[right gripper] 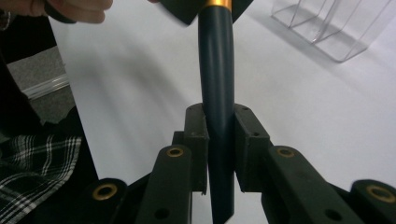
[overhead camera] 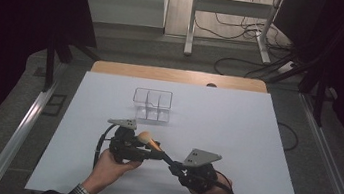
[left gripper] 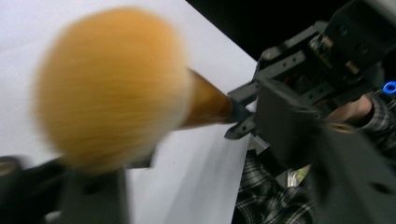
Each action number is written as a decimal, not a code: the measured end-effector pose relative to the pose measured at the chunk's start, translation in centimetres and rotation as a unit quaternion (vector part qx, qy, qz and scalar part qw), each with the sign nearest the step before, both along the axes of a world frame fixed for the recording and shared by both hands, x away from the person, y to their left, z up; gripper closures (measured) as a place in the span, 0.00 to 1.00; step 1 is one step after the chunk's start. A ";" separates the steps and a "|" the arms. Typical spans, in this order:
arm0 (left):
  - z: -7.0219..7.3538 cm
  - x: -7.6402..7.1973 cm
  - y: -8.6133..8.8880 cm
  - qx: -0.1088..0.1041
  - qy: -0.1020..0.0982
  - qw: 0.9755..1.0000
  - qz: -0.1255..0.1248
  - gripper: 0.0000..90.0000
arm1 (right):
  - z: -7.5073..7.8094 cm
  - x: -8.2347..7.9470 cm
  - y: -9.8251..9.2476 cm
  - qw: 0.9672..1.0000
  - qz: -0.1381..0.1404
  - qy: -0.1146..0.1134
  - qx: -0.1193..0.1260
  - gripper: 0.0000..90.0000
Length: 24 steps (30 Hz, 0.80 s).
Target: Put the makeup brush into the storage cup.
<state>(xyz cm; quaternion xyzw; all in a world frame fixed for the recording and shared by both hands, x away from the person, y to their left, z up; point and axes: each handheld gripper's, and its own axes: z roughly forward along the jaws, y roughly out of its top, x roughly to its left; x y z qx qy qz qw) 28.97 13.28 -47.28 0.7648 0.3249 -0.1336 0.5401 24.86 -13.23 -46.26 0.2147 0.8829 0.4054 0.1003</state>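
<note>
Mid-handover above the white table: my right gripper is pinching the dark handle of a makeup brush, its jaws pressed on either side of the shaft, as the right gripper view shows plainly. The brush lies along a slant in the high view, handle low toward my right hand, its orange bristle head raised toward my left gripper. In the left gripper view that fluffy head sits directly before the camera, blurred, with the gold ferrule pointing back at the right gripper beyond it. I cannot tell from these views whether my left jaws are spread or already bearing on the brush; the head hides them. The brush's long axis runs gripper to gripper, so the left one is nearer the head and ferrule, the right holds the tail. The clear divided organizer stands farther up the table, well apart from both hands, and I judge it the likely destination.
</note>
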 end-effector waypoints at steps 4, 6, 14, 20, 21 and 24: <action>-0.2 0.2 0.4 -0.054 0.026 0.998 -0.023 0.79 | -0.5 0.0 0.5 1.000 0.002 0.007 -0.023 0.84; 0.2 -0.2 0.0 -0.029 0.005 0.999 -0.016 0.81 | -0.7 0.2 0.6 1.000 -0.003 0.022 -0.021 0.79; 1.0 -0.4 0.3 -0.004 -0.014 1.000 -0.009 0.81 | -0.1 0.7 0.1 0.999 -0.018 0.028 -0.011 0.44; 1.5 -0.6 0.4 0.018 -0.031 0.999 0.003 0.81 | -0.4 1.3 -0.3 0.999 -0.021 0.047 -0.011 0.31; 1.6 -0.6 0.4 0.020 -0.033 0.999 0.003 0.81 | -0.4 1.4 -0.4 0.999 -0.021 0.049 -0.012 0.29; 1.8 -0.7 0.5 0.031 -0.041 0.999 0.008 0.81 | -0.6 1.6 -0.6 0.998 -0.017 0.055 -0.012 0.26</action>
